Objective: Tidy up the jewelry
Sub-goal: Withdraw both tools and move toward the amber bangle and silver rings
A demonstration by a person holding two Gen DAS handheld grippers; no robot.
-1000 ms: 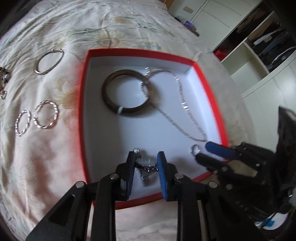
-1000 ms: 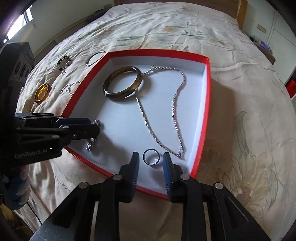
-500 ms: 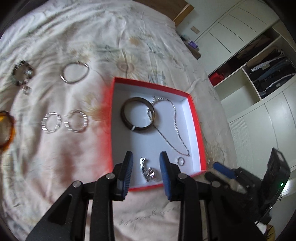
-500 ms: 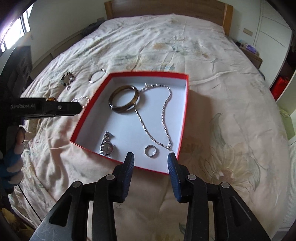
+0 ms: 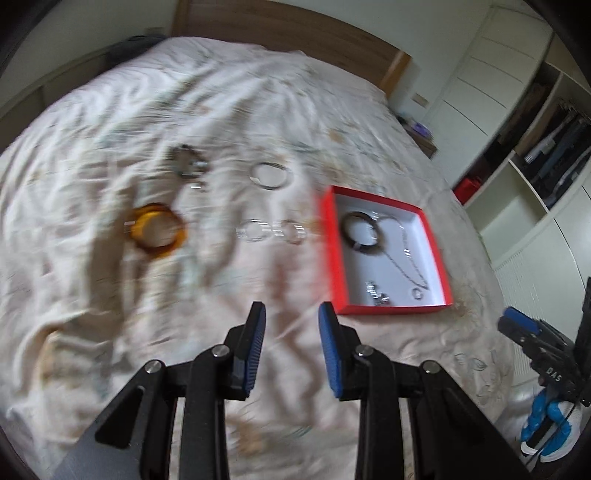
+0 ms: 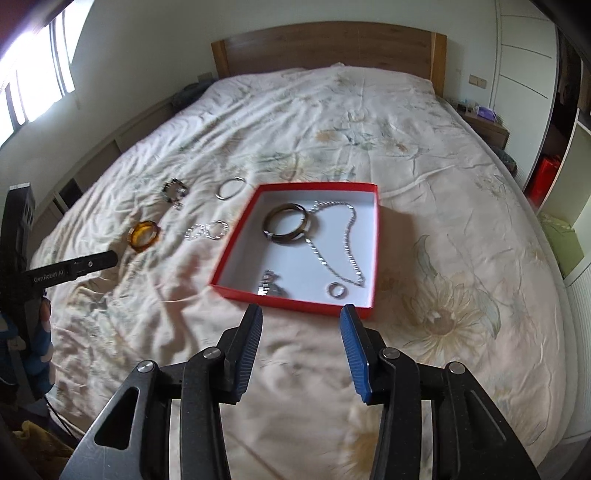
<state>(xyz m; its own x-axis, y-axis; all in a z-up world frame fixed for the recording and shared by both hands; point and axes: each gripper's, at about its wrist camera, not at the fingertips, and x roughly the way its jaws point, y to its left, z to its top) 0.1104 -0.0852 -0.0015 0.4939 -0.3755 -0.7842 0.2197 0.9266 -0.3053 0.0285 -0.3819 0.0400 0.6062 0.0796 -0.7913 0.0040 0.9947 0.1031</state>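
Two wrist fisheyes above the foot of the bed, both angled down toward the red box [image 6: 373, 236].

Left view sits left of the box [image 5: 330, 254], blurred, facing the headboard [image 5: 280, 35], box at its right; right view looks squarely over the box's near edge, closer. Both share box, loose bangles left of it, bedspread [image 6: 443, 155], headboard.

Right gripper [image 6: 301, 321]: jaws apart, empty, just been opening
Red box [image 6: 236, 293]: dark bangle [image 6: 286, 223], chain [image 6: 345, 240], ring [image 6: 337, 290], watch [image 6: 269, 286]
Bedspread [image 6: 406, 184]: amber bangle [image 6: 144, 235], silver hoops [image 6: 207, 230]
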